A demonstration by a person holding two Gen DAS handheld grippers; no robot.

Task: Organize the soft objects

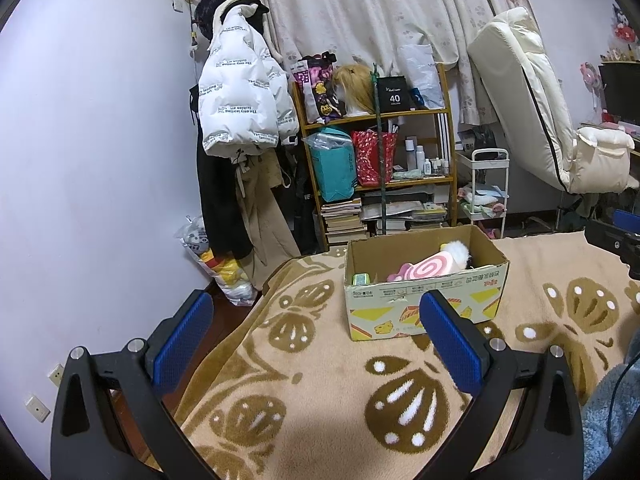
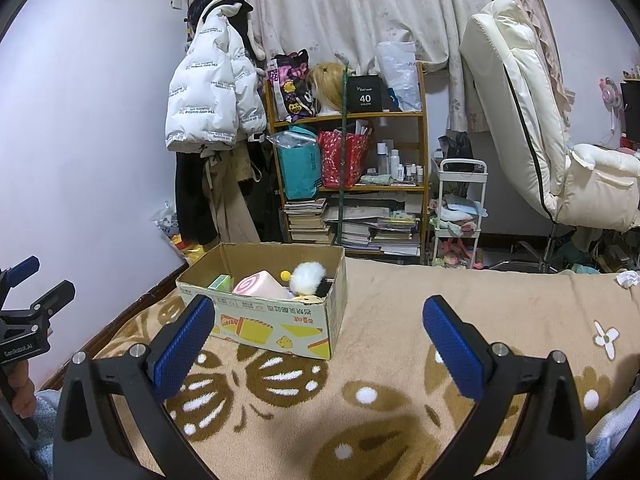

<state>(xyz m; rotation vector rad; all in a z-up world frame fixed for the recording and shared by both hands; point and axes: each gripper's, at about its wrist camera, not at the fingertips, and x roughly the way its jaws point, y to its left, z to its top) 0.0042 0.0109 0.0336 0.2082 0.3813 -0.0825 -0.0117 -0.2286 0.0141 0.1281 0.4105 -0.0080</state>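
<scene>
— Where are the soft things?

— In the cardboard box point(image 1: 424, 292) on the blanket point(image 1: 320, 380): a pink swirl toy point(image 1: 430, 266) and a white fluffy toy point(image 2: 307, 277).

— Your grippers?

— My left gripper point(image 1: 316, 338) and right gripper point(image 2: 320, 340) are both spread wide, holding nothing.

bare blanket point(image 2: 360, 360) ahead of the right hand-held gripper point(image 2: 318, 340), cardboard box point(image 2: 276, 320) just ahead-left
</scene>
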